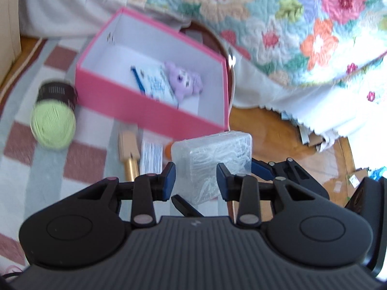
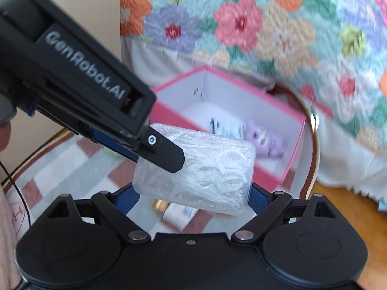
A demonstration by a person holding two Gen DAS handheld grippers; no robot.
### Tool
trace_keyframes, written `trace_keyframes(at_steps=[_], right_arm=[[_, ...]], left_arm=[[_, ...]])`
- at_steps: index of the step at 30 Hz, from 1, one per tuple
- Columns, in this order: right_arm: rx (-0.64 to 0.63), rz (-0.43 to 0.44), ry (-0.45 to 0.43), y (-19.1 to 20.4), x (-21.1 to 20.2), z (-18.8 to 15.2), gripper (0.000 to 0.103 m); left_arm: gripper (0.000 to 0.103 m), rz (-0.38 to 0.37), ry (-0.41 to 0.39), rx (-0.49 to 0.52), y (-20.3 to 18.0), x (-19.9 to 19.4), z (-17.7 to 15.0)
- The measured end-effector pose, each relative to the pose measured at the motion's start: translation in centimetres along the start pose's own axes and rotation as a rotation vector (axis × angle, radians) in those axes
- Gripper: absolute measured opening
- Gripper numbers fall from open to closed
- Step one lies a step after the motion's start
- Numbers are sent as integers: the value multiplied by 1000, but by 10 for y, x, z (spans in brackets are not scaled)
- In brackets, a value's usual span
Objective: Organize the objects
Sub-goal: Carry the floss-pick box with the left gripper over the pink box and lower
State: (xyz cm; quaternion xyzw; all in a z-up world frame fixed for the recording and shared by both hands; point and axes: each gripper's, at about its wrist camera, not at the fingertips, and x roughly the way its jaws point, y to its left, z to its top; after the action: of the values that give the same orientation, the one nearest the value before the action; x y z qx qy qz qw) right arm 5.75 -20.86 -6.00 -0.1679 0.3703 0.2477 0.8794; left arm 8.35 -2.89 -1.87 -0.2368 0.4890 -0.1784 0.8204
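Pink box (image 1: pixel 145 111) w/ white inside sits on the checked cloth (image 1: pixel 87 162) of the bench, holding a purple plush toy (image 1: pixel 185 79) beside a blue-printed packet (image 1: pixel 157 85). Clear plastic case (image 2: pixel 200 171) is up in the air, near side of box: left tongs (image 1: pixel 196 180) clenched on it, right tongs (image 2: pixel 193 194) spread wide at its ends, contact unclear. Green yarn ball (image 1: pixel 53 123) lies left of box

A bed with a floral quilt (image 1: pixel 302 24) and a white skirt (image 1: pixel 266 89) stood behind. A checked rug (image 1: pixel 29 169) covered the wooden floor (image 1: pixel 278 140). Bright daylight came from the right.
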Motion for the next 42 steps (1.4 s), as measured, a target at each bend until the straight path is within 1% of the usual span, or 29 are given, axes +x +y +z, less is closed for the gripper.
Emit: trace_keyframes(at_steps=[4, 7, 9, 11, 14, 18, 22, 25, 28, 30, 32, 37, 40, 42], right_arm=[[19, 13, -26, -16, 12, 28, 95], [30, 26, -19, -27, 25, 51, 95], [26, 48, -7, -35, 37, 64, 95], [34, 71, -8, -38, 42, 68, 95], [52, 96, 9, -45, 52, 74, 95], [52, 113, 37, -60, 73, 86, 95], [79, 138, 105, -79, 103, 96, 95], [114, 160, 156, -93, 128, 96, 95], [210, 182, 212, -108, 154, 92, 95], [279, 192, 248, -114, 167, 87, 95], [319, 196, 272, -117, 176, 82, 95], [335, 172, 307, -121, 199, 76, 94], [338, 192, 322, -126, 206, 73, 94], [343, 211, 324, -131, 203, 72, 94]], left_arm=[[35, 20, -41, -4, -1, -4, 32], [35, 40, -68, -11, 0, 2, 53], [35, 49, -88, -34, 3, 5, 63], [33, 51, -109, -52, 6, 8, 68], [34, 48, -107, -86, 12, 16, 80], [34, 48, -90, -108, 19, 33, 99], [36, 65, -54, -138, 28, 63, 117], [35, 82, -22, -152, 36, 89, 127], [35, 100, 3, -168, 43, 116, 132], [35, 121, 3, -160, 46, 130, 131], [35, 130, 10, -165, 50, 142, 131], [35, 120, 32, -181, 62, 166, 134], [33, 135, 53, -184, 69, 176, 133], [33, 142, 84, -179, 72, 183, 133]])
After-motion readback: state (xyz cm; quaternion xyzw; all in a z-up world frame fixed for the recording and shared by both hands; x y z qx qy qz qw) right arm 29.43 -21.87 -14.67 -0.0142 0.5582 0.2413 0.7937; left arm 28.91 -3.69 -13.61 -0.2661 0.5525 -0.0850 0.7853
